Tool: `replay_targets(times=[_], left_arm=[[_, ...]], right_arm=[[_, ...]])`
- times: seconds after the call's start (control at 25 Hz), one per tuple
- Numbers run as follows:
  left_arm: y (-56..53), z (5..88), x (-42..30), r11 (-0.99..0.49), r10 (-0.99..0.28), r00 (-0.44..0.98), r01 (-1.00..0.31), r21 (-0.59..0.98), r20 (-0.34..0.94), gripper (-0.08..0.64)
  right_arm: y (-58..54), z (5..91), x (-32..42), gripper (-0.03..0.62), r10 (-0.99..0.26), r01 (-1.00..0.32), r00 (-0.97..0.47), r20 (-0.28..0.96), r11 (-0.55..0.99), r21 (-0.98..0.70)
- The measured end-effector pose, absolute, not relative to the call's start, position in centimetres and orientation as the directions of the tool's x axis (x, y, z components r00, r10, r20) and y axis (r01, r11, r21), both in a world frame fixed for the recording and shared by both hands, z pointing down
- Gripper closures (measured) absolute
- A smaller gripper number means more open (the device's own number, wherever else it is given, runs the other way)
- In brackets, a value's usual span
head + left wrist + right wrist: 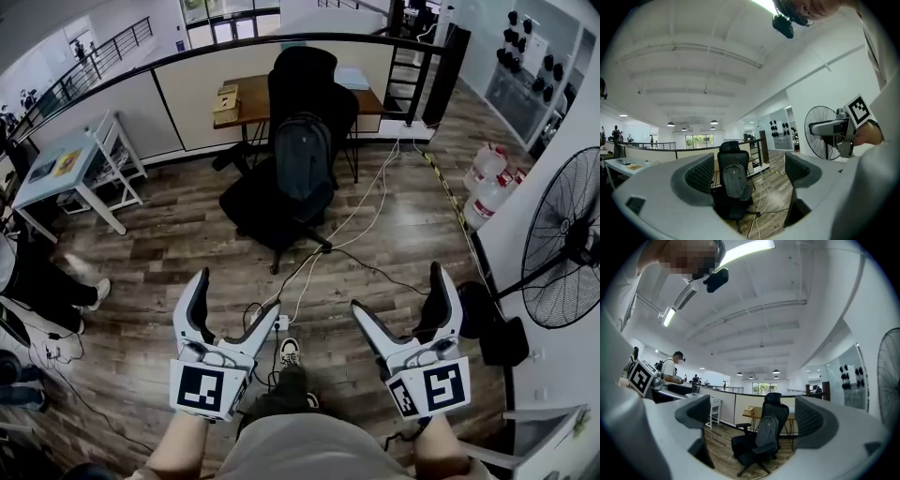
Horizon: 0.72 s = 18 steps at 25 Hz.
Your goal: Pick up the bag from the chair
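Note:
A dark grey backpack stands upright on the seat of a black office chair, leaning against its backrest. It also shows in the left gripper view as the backpack and in the right gripper view as the backpack. My left gripper and right gripper are held side by side well short of the chair. Both are open and empty, their jaws wide apart. The chair sits far ahead, framed between each pair of jaws.
A wooden desk with a cardboard box stands behind the chair, along a low partition. White and black cables run over the wood floor in front of the chair. A standing fan is at right, a small white table at left.

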<state>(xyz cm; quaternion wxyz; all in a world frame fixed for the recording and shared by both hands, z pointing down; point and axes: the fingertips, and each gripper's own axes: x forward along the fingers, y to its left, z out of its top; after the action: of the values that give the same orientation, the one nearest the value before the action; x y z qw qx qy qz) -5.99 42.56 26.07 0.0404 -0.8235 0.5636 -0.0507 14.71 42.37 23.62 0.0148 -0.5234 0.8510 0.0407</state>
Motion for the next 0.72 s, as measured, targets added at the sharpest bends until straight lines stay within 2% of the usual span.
replay_targets(times=[0.72], left_arm=[[20.9,26.1,-14.0,-0.361,-0.933,0.359,-0.924,-0.128,0.033,0.109]], right_arm=[[21.0,24.1,8.2,0.035,-0.904,-0.903,-0.427,-0.032,0.425,0.059]])
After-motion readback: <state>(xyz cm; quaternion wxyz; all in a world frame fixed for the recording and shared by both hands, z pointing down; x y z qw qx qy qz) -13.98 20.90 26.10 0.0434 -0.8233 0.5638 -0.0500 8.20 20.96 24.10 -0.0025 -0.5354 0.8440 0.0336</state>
